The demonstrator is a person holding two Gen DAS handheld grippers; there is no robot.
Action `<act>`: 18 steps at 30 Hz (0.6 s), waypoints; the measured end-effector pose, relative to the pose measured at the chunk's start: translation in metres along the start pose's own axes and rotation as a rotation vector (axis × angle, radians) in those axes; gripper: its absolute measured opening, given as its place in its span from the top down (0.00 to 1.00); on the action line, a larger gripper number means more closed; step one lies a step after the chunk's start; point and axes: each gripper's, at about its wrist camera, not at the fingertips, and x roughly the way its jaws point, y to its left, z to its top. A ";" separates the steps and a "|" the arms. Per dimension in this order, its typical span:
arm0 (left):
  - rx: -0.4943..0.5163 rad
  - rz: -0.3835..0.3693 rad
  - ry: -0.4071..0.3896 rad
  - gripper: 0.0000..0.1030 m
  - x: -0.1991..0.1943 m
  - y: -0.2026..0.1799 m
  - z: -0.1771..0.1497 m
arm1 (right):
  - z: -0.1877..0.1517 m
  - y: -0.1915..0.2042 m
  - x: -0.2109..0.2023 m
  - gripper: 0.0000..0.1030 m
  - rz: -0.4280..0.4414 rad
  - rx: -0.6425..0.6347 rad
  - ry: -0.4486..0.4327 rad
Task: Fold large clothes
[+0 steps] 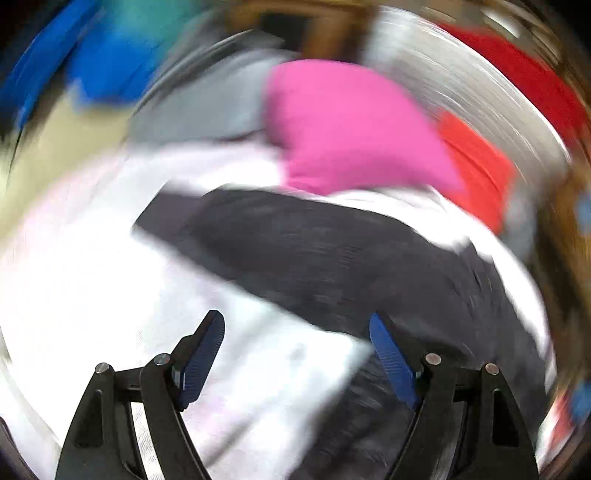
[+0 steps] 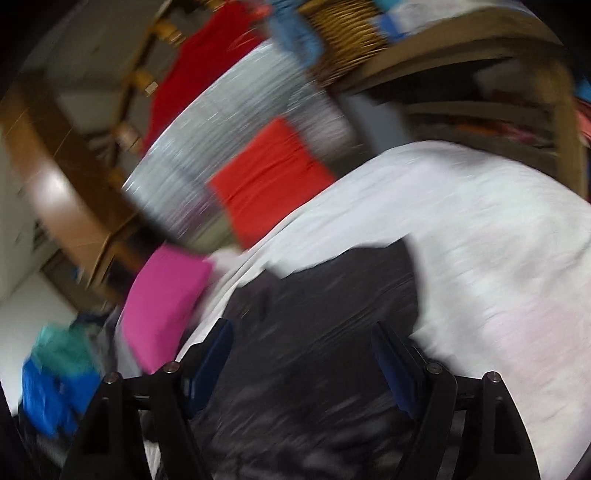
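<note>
Both views are blurred by motion. A dark grey garment (image 1: 332, 251) lies spread on a white sheet (image 1: 92, 277). My left gripper (image 1: 297, 321) is open and empty, held above the sheet at the garment's near edge. In the right wrist view the same dark garment (image 2: 325, 314) lies on the white sheet (image 2: 480, 240). My right gripper (image 2: 301, 332) is open and empty, held just over the garment.
Folded pink (image 1: 347, 125), orange-red (image 1: 476, 166) and grey (image 1: 207, 99) clothes lie beyond the garment. Blue and teal clothes (image 2: 55, 376) sit at the left. A red cloth (image 2: 199, 74), a wicker basket (image 2: 347, 33) and wooden furniture (image 2: 66, 192) stand behind.
</note>
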 end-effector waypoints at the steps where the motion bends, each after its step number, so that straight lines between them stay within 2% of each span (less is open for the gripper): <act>1: -0.106 -0.014 0.002 0.21 0.006 0.023 0.006 | -0.006 0.012 0.005 0.22 0.008 -0.039 0.020; 3: -0.221 -0.028 0.021 0.22 0.018 0.052 0.015 | -0.019 0.029 0.021 0.22 0.015 -0.092 0.063; 6: -0.292 -0.054 0.051 0.24 0.038 0.071 0.023 | -0.032 0.042 0.045 0.22 0.021 -0.107 0.109; 10: -0.355 -0.118 0.078 0.43 0.062 0.076 0.030 | -0.039 0.042 0.053 0.22 0.015 -0.113 0.137; 12: -0.362 -0.097 0.080 0.44 0.071 0.078 0.033 | -0.034 0.040 0.058 0.22 0.007 -0.112 0.142; 18: -0.398 -0.098 0.024 0.45 0.085 0.084 0.048 | -0.027 0.031 0.067 0.22 -0.018 -0.081 0.156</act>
